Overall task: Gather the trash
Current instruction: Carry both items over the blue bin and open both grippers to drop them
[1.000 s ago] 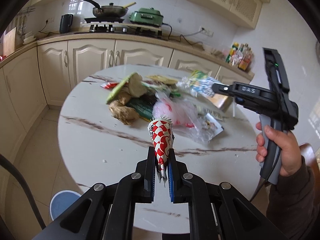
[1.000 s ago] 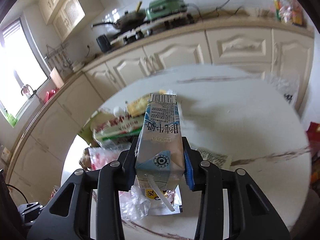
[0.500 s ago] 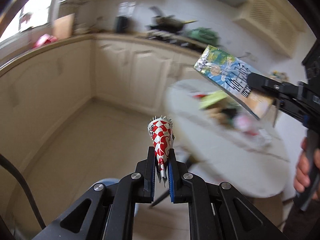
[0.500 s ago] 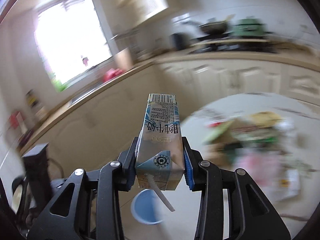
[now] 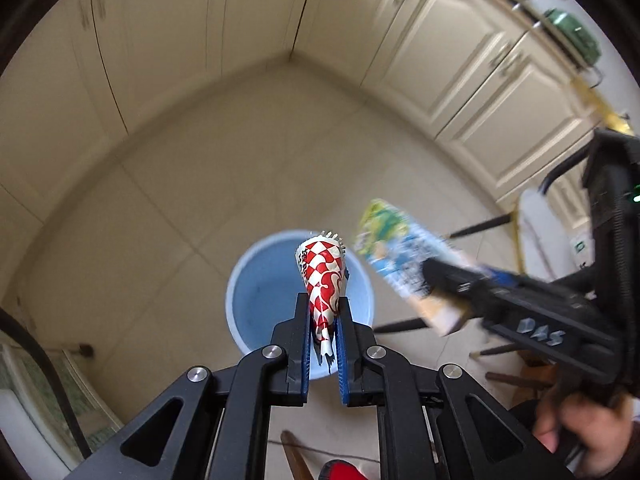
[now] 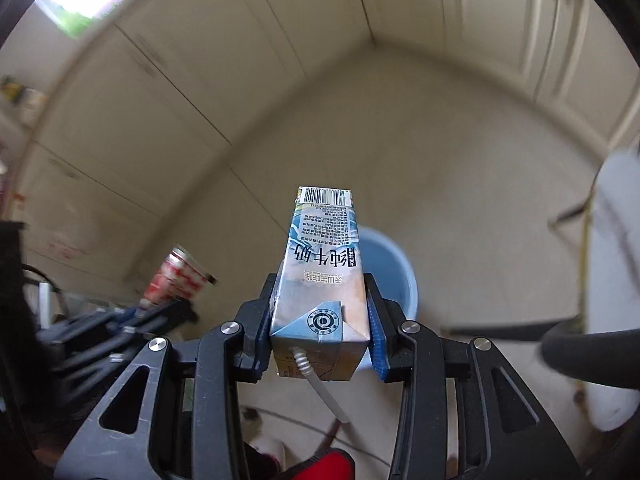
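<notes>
A red-and-white checkered cone wrapper [image 5: 323, 280] is pinched by its narrow end in my left gripper [image 5: 323, 322], which is shut on it and points down over a blue bin [image 5: 260, 300] on the floor. My right gripper [image 6: 320, 320] is shut on a milk carton [image 6: 322, 268] with a bent white straw [image 6: 320, 384]. In the left wrist view the carton [image 5: 404, 272] hangs just right of the bin, blurred. In the right wrist view the blue bin [image 6: 390, 272] shows behind the carton, and the cone wrapper [image 6: 180, 276] is a blur at the left.
Cream cabinet doors [image 5: 460, 80] line the walls around a tiled floor [image 5: 160, 208]. Dark table or chair legs [image 5: 400, 325] cross the floor right of the bin. A white table edge [image 6: 612, 300] rises at the right. A hand [image 5: 580, 428] grips the right tool.
Both grippers swung away from the cluttered table and down toward the floor. They now point steeply down over the blue bin, each still holding its item.
</notes>
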Available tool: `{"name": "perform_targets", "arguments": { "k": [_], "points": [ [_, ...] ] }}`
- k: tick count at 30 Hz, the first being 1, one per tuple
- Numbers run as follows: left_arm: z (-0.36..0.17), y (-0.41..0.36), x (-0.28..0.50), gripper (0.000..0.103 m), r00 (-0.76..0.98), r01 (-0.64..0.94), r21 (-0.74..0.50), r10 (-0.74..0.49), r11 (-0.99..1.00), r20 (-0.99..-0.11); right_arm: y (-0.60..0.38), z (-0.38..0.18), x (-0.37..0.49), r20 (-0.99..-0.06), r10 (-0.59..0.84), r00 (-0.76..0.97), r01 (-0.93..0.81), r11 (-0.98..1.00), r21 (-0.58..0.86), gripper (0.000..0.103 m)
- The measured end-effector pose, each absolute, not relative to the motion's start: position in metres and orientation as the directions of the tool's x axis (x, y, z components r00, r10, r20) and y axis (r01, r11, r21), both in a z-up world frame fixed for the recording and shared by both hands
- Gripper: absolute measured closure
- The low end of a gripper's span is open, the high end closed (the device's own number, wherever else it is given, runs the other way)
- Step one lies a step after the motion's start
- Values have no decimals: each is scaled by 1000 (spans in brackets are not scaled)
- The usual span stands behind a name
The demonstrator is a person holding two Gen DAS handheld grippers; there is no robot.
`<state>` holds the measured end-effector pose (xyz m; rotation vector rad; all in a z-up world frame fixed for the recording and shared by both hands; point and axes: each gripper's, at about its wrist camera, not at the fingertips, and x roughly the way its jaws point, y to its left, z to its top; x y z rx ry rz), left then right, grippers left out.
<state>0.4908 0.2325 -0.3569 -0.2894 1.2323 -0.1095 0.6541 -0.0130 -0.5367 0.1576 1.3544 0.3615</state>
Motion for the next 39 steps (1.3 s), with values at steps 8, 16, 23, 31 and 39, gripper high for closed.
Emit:
{"name": "perform_targets", "arguments": {
  "k": [8,16,23,31,39],
  "points": [
    [-413,238,537,95,220,-114,-295,-266,949,-939,-19,-626,686,-905,423,33,-25,906,423,23],
    [-451,224,567,76,137,-120,-297,-280,947,-950,-21,-612,690,-937,335,102,-68,942,330,15],
    [-446,219,587,57,149,-174,-265,-241,948,-959,-32,-595,682,-931,342,129,-49,940,338,14],
    [-385,228,579,57,275,-236,-120,-52,964,-960,-22,-554,665,-910,371,187,-96,929,359,14],
    [-259,214,542,50,522,-290,-67,99,955,-847,-9,-448,618,-855,367,366,-243,925,293,9]
  ]
}}
